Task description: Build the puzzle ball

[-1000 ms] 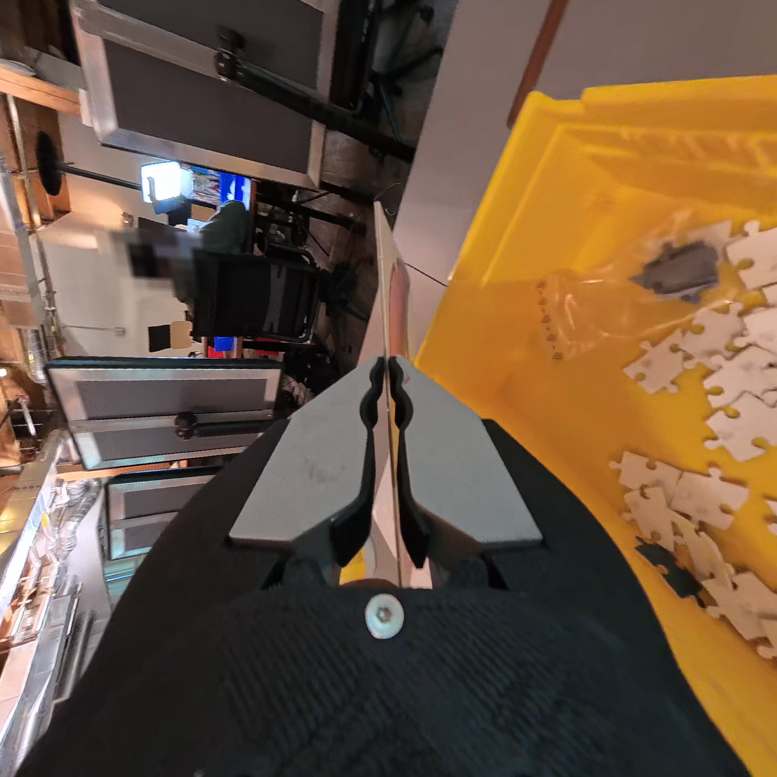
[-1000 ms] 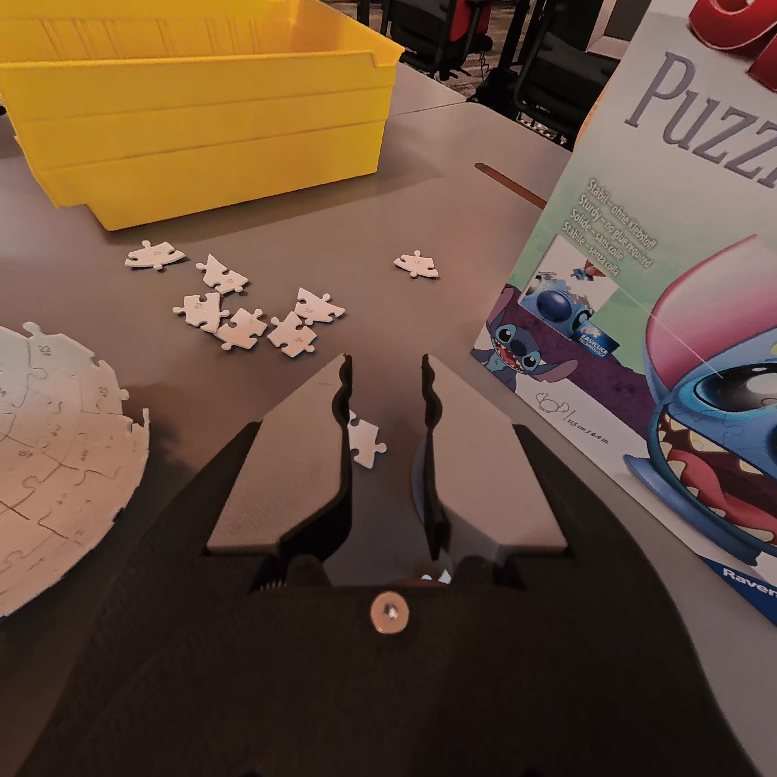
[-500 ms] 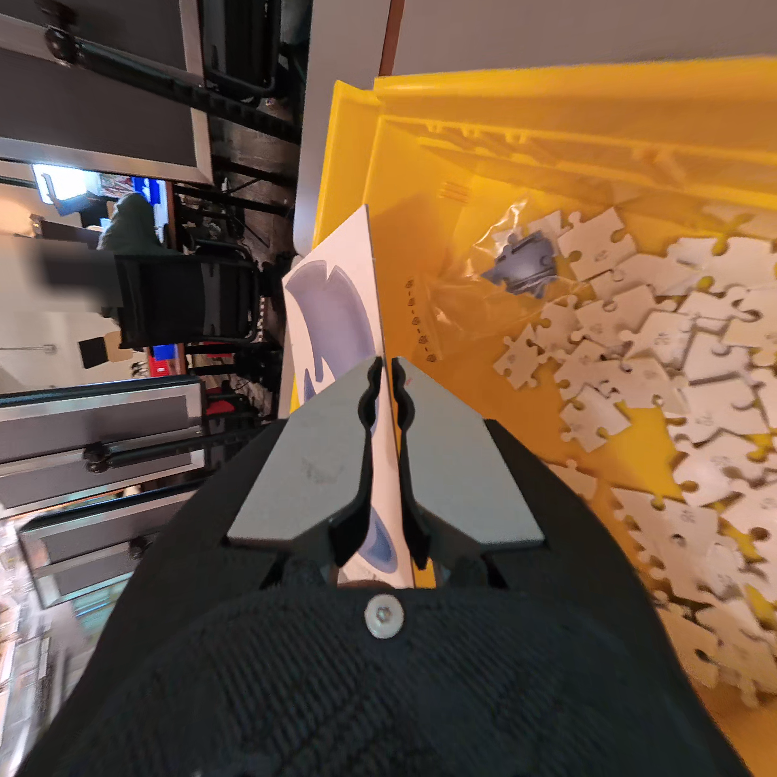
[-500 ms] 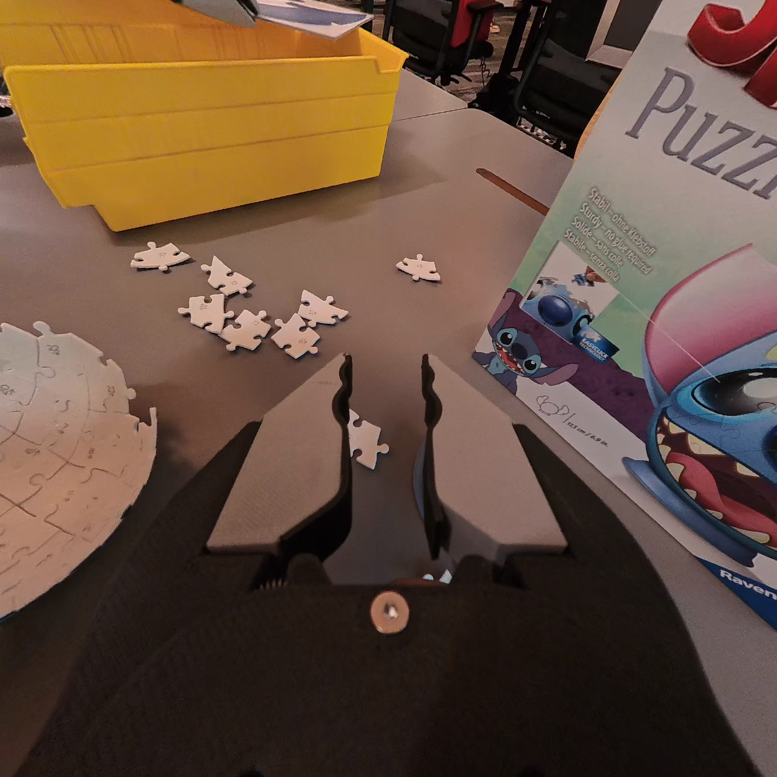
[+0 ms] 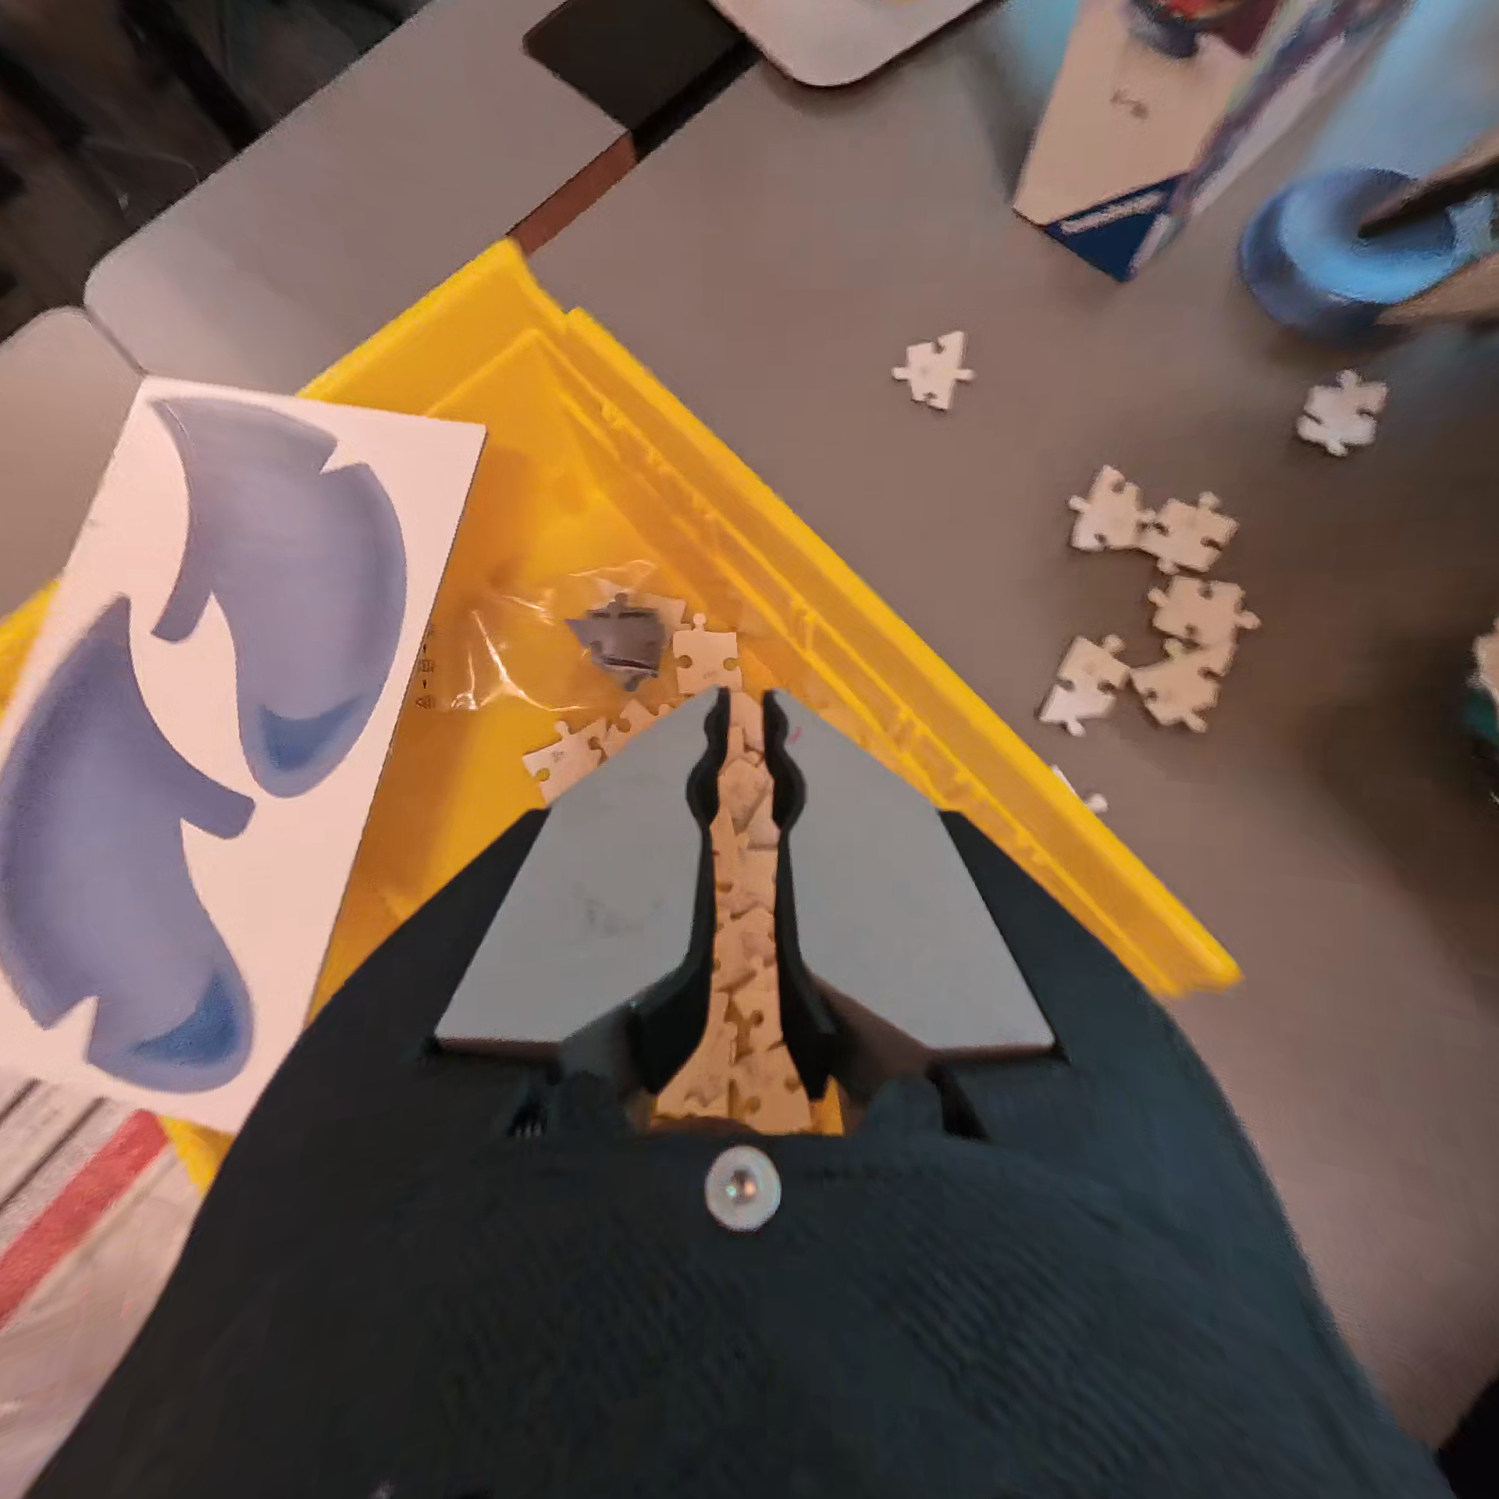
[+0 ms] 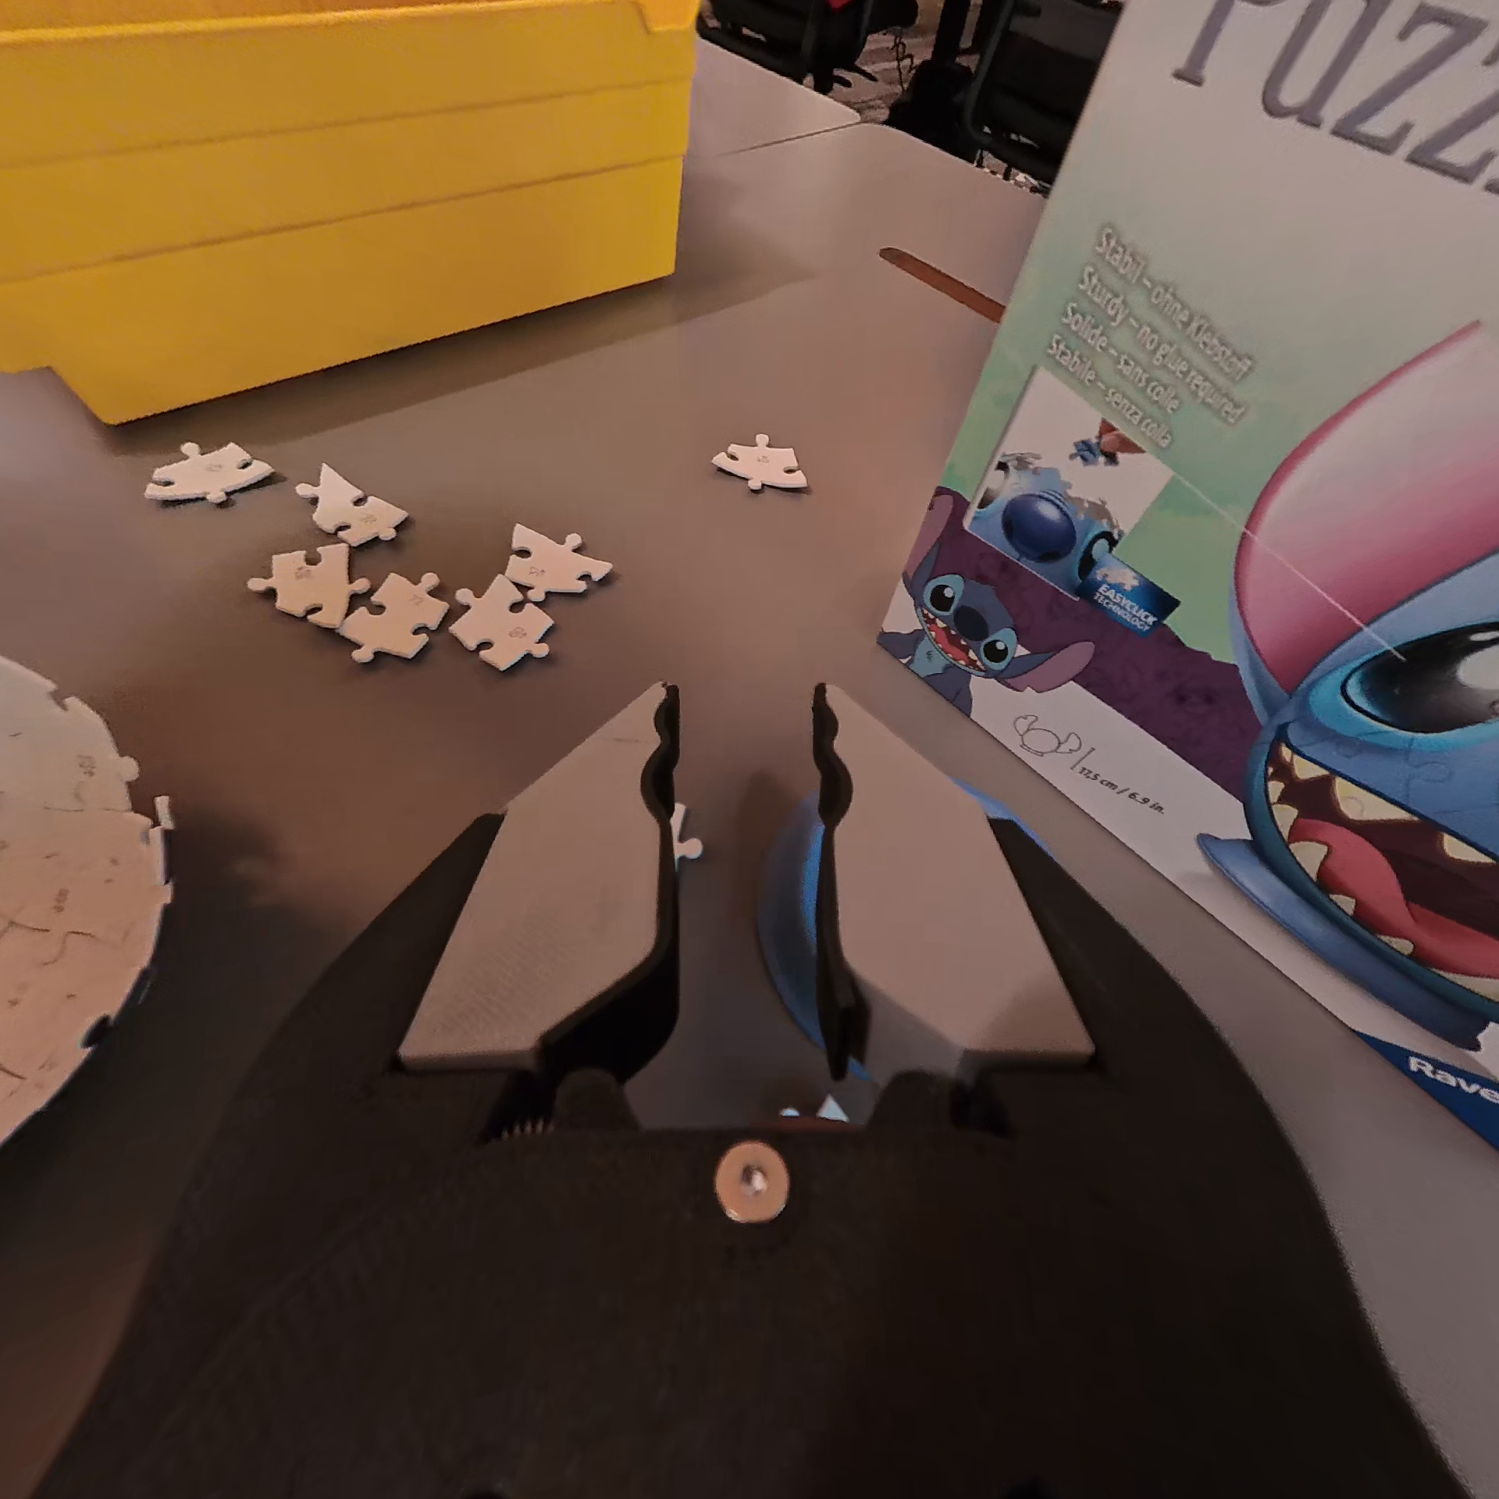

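Observation:
My left gripper (image 5: 745, 704) hovers over the yellow bin (image 5: 892, 730), jaws a narrow gap apart and empty. White puzzle pieces (image 5: 704, 659) fill the bin below it. A white sheet printed with blue ear shapes (image 5: 227, 689) lies across the bin's left side. My right gripper (image 6: 745, 706) is open and empty, low over the grey table. A partly built white ball shell (image 6: 57, 876) sits at its left. Several loose white pieces (image 6: 397, 616) lie ahead of it, one more (image 6: 684, 835) is half hidden under its left finger.
The puzzle box (image 6: 1217, 487) stands close on the right. A blue ring stand (image 6: 791, 908) lies under my right finger and also shows in the left wrist view (image 5: 1330, 251). A clear bag with a dark piece (image 5: 620, 641) lies in the bin. A single piece (image 6: 762, 466) lies apart. My right gripper is the nearer one to the partly built white ball shell (image 6: 57, 876): about 15 centimetres, against 30 centimetres.
My left gripper swung over the bin and let go of the printed sheet, which now lies on the bin's left side. My right gripper stayed open, shifting slightly forward.

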{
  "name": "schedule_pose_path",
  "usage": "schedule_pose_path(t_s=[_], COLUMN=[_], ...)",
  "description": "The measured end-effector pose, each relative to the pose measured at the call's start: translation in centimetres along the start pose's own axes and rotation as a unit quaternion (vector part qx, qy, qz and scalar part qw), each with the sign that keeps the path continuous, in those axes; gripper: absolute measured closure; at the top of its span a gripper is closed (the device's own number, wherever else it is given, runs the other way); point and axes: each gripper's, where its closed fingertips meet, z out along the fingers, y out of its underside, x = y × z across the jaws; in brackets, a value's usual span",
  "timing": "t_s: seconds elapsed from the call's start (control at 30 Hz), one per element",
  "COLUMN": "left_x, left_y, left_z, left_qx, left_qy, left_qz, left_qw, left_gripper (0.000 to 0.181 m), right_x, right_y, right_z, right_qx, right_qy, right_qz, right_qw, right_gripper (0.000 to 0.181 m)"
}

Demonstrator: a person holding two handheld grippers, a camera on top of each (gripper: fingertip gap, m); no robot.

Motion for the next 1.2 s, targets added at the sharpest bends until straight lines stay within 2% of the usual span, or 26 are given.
schedule_pose_path(t_s=[0.03, 0.13, 0.33, 0.5, 0.67, 0.83, 0.93, 1.1, 1.2], left_x=[-0.8, -2.1, -3.0, -4.9, -5.8, -5.7, -5.0, -4.2, -3.9], left_y=[0.2, 0.7, 0.6, 4.2, 6.0, 7.3, 6.4, 3.5, 2.8], left_z=[0.9, 3.8, 8.2, 10.5, 8.7, 7.3, 6.4, 3.6, 1.9], left_qx=[0.000, -0.006, -0.019, -0.128, -0.168, -0.172, -0.138, -0.033, 0.008], left_qy=[-0.020, -0.048, -0.076, -0.102, -0.121, -0.116, -0.092, -0.065, -0.063], left_qz=[-0.025, -0.092, -0.069, -0.052, -0.045, -0.057, -0.080, -0.107, -0.109], left_qw=[0.999, 0.995, 0.995, 0.985, 0.977, 0.976, 0.983, 0.992, 0.992], left_gripper=[0.181, 0.163, 0.157, 0.151, 0.152, 0.151, 0.152, 0.151, 0.148], right_x=[0.2, 0.8, 1.5, 1.4, 1.1, 0.8, 0.8, 1.1, 1.4], right_y=[0.0, -0.2, -0.4, -0.3, -0.3, -0.3, -0.3, -0.4, -0.6], right_z=[0.0, -0.1, -0.5, -0.4, -0.4, -0.3, -0.3, -0.4, -0.5], right_qx=[0.001, 0.010, 0.020, 0.017, 0.018, 0.016, 0.016, 0.022, 0.027], right_qy=[0.001, 0.008, 0.024, 0.021, 0.015, 0.008, 0.009, 0.015, 0.019], right_qz=[0.005, 0.015, 0.013, 0.009, 0.007, 0.003, 0.001, 0.004, 0.002], right_qw=[1.000, 1.000, 0.999, 1.000, 1.000, 1.000, 1.000, 1.000, 0.999], right_gripper=[0.152, 0.152, 0.153, 0.153, 0.153, 0.153, 0.153, 0.153, 0.153])
